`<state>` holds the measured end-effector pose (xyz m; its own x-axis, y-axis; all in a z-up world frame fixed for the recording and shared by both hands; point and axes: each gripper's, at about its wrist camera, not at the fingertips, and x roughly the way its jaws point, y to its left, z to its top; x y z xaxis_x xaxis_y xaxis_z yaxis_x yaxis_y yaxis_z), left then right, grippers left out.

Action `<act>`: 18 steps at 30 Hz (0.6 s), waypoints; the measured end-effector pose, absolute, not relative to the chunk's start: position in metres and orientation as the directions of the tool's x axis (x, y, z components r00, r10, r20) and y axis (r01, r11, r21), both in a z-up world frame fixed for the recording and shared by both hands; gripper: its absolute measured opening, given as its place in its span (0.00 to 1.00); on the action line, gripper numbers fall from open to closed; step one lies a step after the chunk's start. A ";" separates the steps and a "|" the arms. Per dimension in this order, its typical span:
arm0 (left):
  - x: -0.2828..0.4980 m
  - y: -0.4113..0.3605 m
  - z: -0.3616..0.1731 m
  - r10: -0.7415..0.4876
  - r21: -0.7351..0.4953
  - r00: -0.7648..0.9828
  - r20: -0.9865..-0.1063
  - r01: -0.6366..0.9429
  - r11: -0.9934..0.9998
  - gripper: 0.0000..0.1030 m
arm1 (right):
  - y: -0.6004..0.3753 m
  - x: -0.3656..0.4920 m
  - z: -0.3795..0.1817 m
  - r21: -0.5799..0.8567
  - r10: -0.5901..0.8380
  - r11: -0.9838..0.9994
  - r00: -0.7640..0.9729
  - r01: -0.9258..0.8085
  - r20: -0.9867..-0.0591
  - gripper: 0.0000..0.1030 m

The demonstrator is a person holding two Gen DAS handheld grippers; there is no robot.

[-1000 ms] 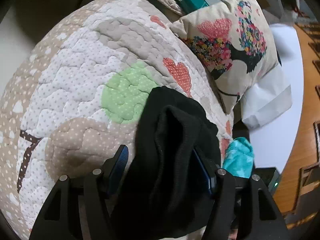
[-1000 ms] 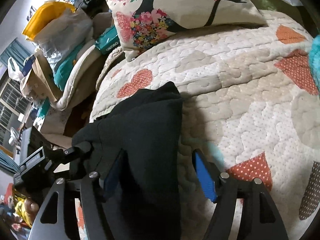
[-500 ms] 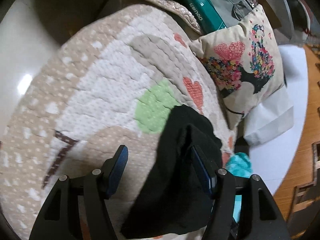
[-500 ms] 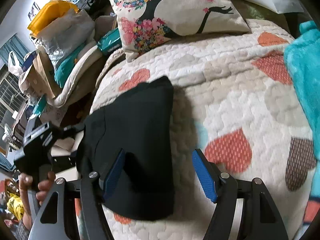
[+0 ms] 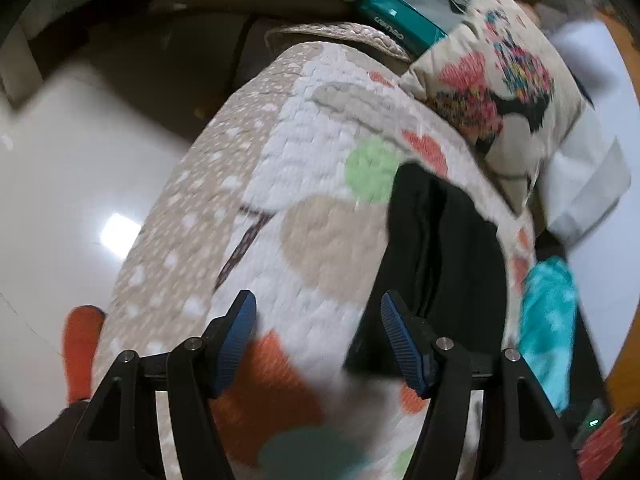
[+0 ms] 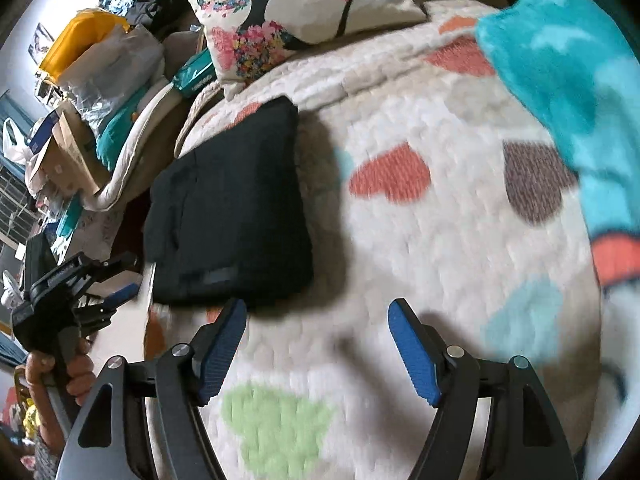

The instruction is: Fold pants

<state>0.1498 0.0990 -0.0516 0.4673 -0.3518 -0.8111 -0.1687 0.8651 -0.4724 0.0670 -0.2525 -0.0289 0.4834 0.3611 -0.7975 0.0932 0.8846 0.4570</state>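
The black pants [image 6: 232, 208] lie folded into a flat rectangle on the quilted bedspread [image 6: 440, 240], near its left edge. In the left wrist view the pants [image 5: 440, 264] sit ahead and to the right. My left gripper [image 5: 316, 340] is open and empty, held above the quilt, left of the pants. It also shows in the right wrist view [image 6: 116, 280], at the far left beside the bed. My right gripper [image 6: 316, 344] is open and empty, just in front of the pants' near edge.
A floral pillow [image 6: 296, 8] lies at the head of the bed. A turquoise blanket [image 6: 568, 72] lies at the right. Boxes, bags and a yellow bin [image 6: 80, 40] are piled beside the bed. Shiny floor [image 5: 80, 184] lies left of the bed.
Both grippers have drawn back from the pants and now stand clear of them. The pants lie folded flat on the quilt. The left gripper has moved left, off the cloth.
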 end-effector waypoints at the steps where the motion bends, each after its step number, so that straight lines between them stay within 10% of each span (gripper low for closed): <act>1: 0.142 0.097 -0.052 -0.329 -0.447 0.469 -0.820 -0.165 0.879 0.62 | -0.250 0.059 -0.029 0.457 0.364 0.885 0.478 0.090 -0.799 0.76; 14: -0.005 0.069 0.001 -0.025 -0.149 0.679 -0.734 -0.125 0.981 0.63 | -0.212 -0.016 0.011 0.246 0.229 0.968 0.595 -0.054 -0.771 0.76; 18: -0.046 0.055 0.031 0.076 -0.070 0.780 -0.622 -0.152 0.986 0.78 | -0.201 -0.036 0.027 0.196 0.211 0.976 0.652 -0.097 -0.729 0.76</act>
